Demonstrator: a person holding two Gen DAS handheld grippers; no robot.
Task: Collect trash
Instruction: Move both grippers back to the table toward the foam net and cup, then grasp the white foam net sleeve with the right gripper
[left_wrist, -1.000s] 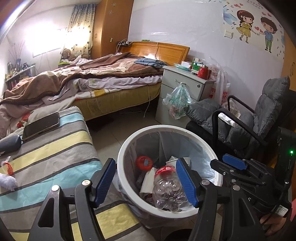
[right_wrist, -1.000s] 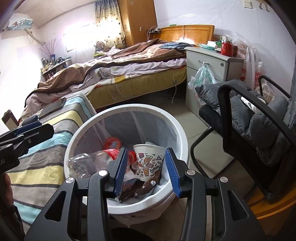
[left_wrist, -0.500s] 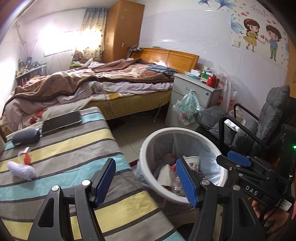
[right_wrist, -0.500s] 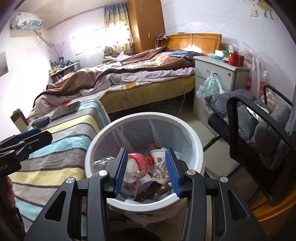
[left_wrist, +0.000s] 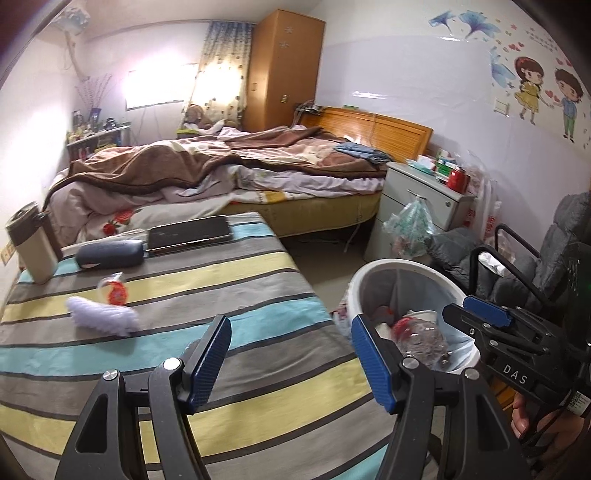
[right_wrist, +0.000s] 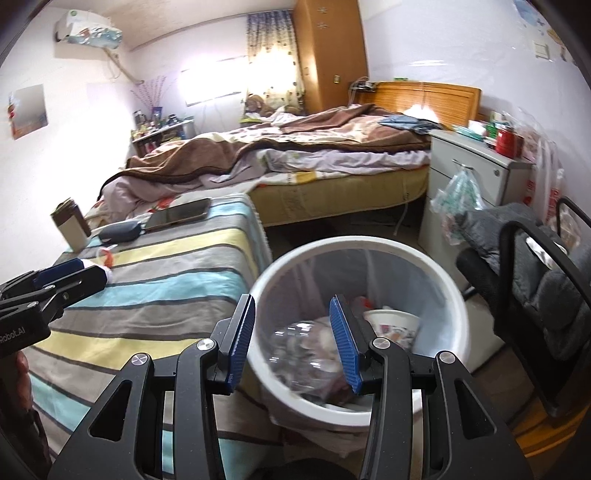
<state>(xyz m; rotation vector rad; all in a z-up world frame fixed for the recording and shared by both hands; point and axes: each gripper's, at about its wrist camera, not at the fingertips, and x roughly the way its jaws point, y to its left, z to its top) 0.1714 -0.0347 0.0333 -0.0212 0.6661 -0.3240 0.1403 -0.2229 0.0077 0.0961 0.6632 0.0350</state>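
In the left wrist view my left gripper hangs open and empty over the striped tablecloth. Ahead of it on the cloth lie a crumpled white tissue and a small red-orange wrapper. The white trash bin stands on the floor at the table's right edge. It holds a clear bottle with a red label and a paper cup. My right gripper is open with nothing in it, above the bin's near left rim. The left gripper shows at the left edge there.
A dark phone, a dark case and a beige flask sit at the table's far end. Beyond is an unmade bed. A nightstand with a hanging bag and a grey chair flank the bin.
Both views have swung left, from the bin toward the striped table. The bin slid to the right in the left wrist view, and the tissue and wrapper came into sight. Both jaws kept their width.
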